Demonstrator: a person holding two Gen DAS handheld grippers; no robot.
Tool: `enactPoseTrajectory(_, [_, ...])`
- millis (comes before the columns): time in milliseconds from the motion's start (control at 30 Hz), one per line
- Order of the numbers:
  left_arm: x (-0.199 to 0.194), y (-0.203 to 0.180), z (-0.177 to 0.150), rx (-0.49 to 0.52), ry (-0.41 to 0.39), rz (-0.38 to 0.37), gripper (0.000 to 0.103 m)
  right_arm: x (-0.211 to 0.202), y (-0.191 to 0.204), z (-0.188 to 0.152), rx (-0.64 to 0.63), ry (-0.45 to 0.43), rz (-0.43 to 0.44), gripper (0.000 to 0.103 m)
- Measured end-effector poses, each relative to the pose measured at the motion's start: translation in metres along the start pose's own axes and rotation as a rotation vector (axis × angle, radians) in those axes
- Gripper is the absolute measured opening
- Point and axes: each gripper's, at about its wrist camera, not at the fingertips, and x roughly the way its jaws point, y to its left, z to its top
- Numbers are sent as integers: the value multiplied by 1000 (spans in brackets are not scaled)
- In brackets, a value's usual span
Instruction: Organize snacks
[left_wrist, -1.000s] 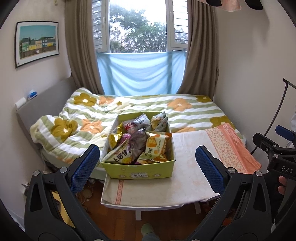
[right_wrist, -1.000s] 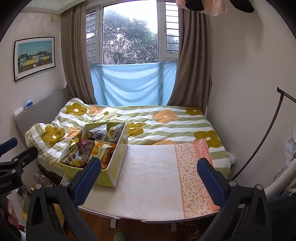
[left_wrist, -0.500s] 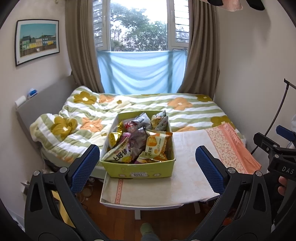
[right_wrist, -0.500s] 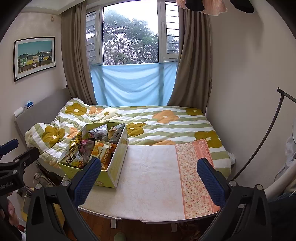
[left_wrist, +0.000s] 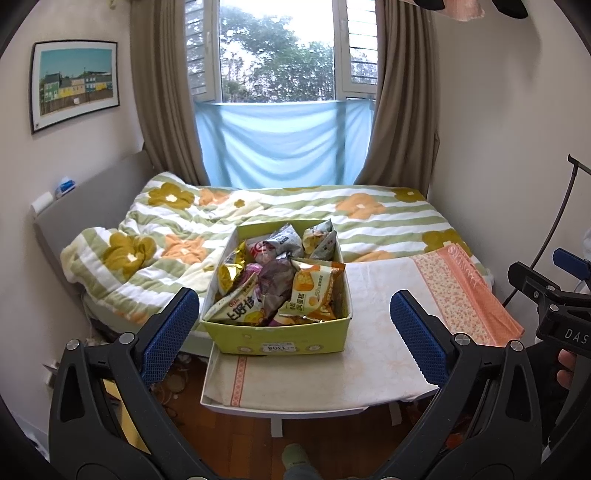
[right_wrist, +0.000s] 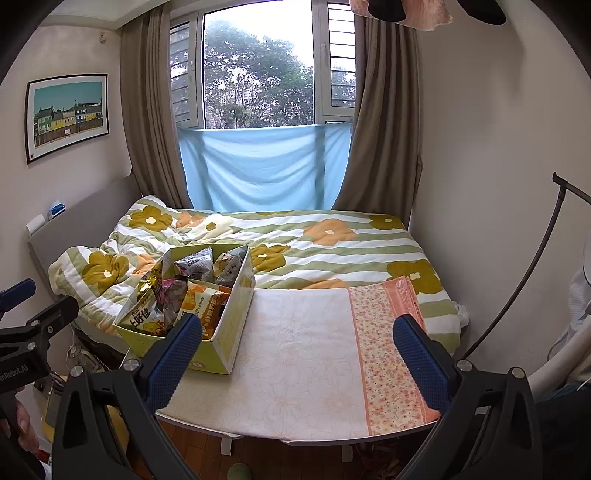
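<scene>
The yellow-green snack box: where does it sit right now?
The snack box sits on the left end of the cloth-covered table, against the bed; in the right wrist view it lies left of centre.

This is a small bedroom in a home. A bed (left_wrist: 280, 218) with a flowered, striped quilt (right_wrist: 332, 240) fills the room under a curtained window (left_wrist: 280, 51), a framed picture (left_wrist: 75, 83) hangs on the wall, and the floor (left_wrist: 229, 435) is wood.

Daylit bedroom (left_wrist: 480, 129), curtained window (left_wrist: 280, 51).
</scene>
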Motion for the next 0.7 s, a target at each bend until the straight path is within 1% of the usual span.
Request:
enactPoseTrajectory(367, [1,0,0,2,1,11,103,0,-2,-1,2,2,-3,103])
enactPoseTrajectory(700, [-3,5,-1,-16,-16,19,103,0,-2,-1,2,2,-3,103])
